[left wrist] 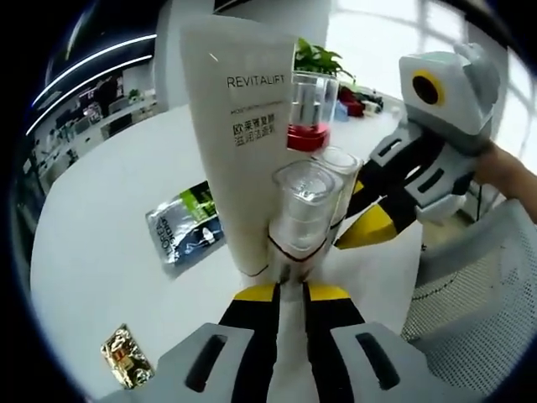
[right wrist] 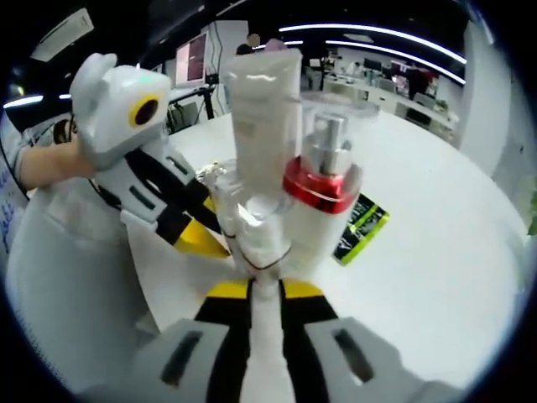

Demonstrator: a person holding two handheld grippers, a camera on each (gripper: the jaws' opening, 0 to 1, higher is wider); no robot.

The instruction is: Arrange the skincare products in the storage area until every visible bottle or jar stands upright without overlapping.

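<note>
An open office with ceiling light strips and rows of workstations lies behind a round white desk (left wrist: 109,243). On it the skincare products stand bunched together: a tall white tube (left wrist: 239,143) printed REVITALIFT stands upright on its cap, a pump bottle (left wrist: 310,113) with a red collar and clear cap rises behind it, and a small clear-capped bottle (left wrist: 304,214) stands in front, touching the tube.

In the left gripper view, the left gripper (left wrist: 290,290) has its yellow-tipped jaws drawn in close around the base of the small clear-capped bottle, clamped on it. The right gripper (left wrist: 369,227) reaches in from the right, its yellow tip beside the cluster; a hand holds it near a mesh chair (left wrist: 478,294).

In the right gripper view, the right gripper's jaws sit tight on a narrow clear bottle at the foot of the group, with the red-collared pump just beyond.

A dark sachet (left wrist: 185,222) lies flat on the desk left of the tube, and a gold foil packet (left wrist: 126,357) lies nearer the desk edge. A green plant (left wrist: 317,59) stands at the far side.
</note>
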